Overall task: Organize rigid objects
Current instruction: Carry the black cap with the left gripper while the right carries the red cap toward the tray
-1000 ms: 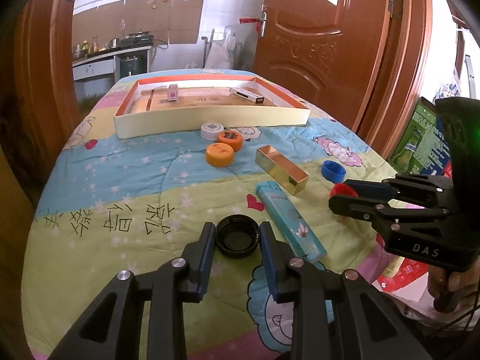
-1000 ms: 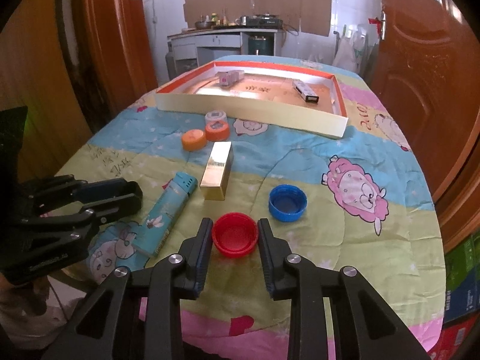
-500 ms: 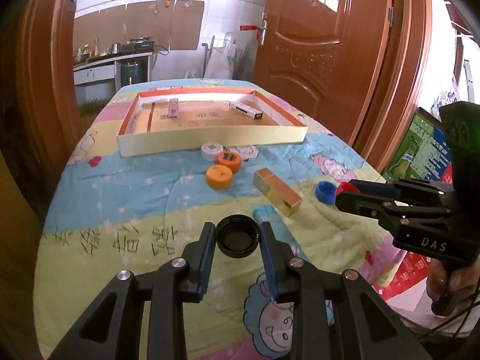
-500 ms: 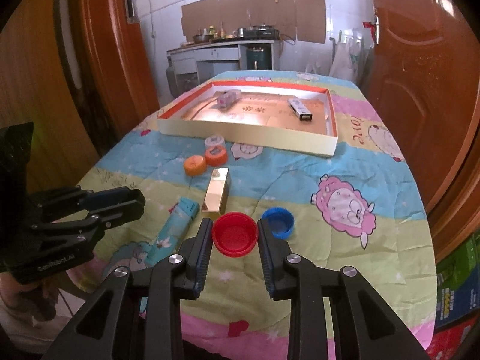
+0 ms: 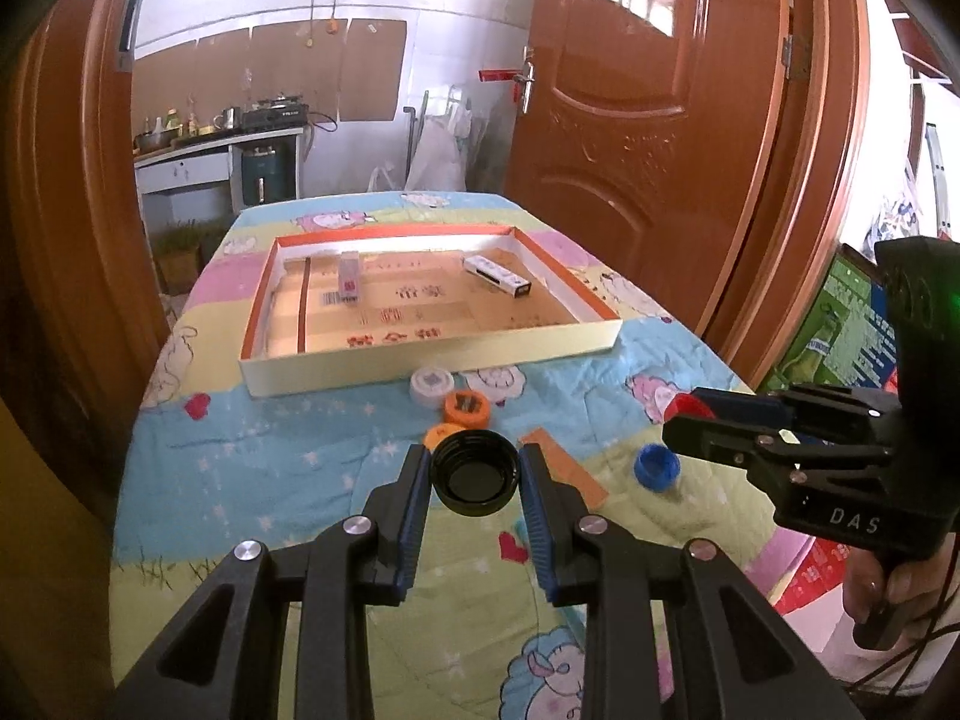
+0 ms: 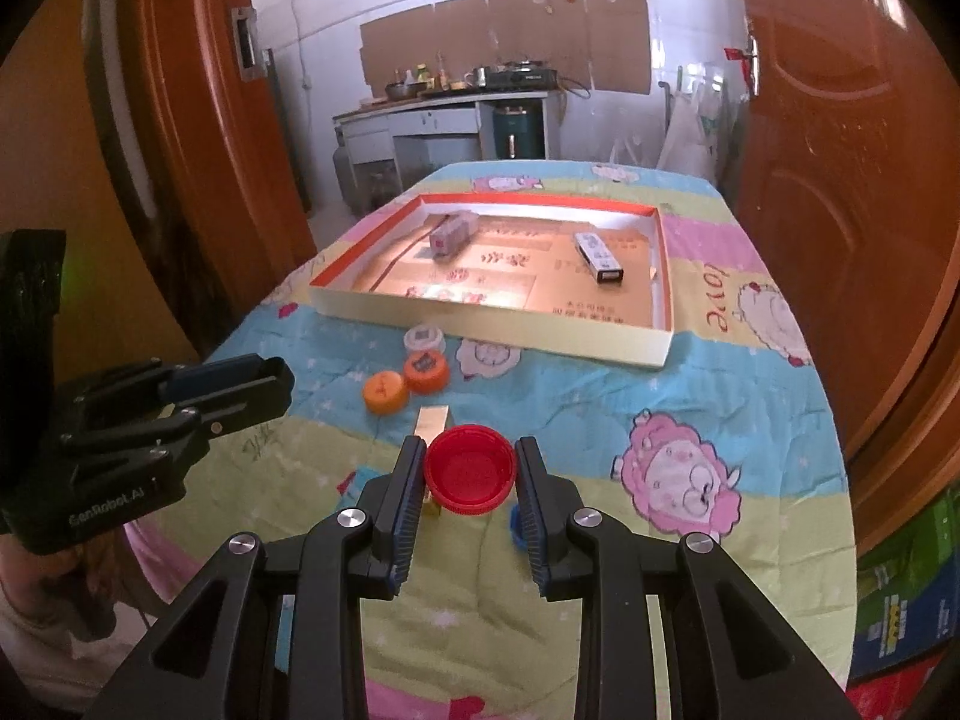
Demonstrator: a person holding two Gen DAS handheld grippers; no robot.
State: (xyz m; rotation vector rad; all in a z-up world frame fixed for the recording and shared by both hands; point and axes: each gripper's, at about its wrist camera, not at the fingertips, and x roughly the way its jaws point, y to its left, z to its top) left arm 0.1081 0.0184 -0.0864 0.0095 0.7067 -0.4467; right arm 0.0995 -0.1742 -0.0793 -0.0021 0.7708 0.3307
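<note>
My left gripper (image 5: 475,474) is shut on a black bottle cap (image 5: 476,472), held above the quilt-covered table. My right gripper (image 6: 470,477) is shut on a red bottle cap (image 6: 471,468), also lifted off the table. The right gripper (image 5: 690,420) shows at the right of the left wrist view, the left gripper (image 6: 264,381) at the left of the right wrist view. Farther along the table lies a shallow box tray (image 5: 432,360) with an orange rim, holding two small boxes (image 5: 350,277) (image 5: 497,276).
Loose on the quilt are a white cap (image 5: 431,384), two orange caps (image 6: 426,371) (image 6: 386,391), a blue cap (image 5: 657,468) and a gold bar box (image 6: 433,420), partly hidden behind the held caps. Wooden doors stand on both sides; a kitchen counter lies beyond.
Both grippers have risen from the table with their caps held. The table and its loose objects now look lower and farther; the light-blue box has dropped out of sight behind the fingers.
</note>
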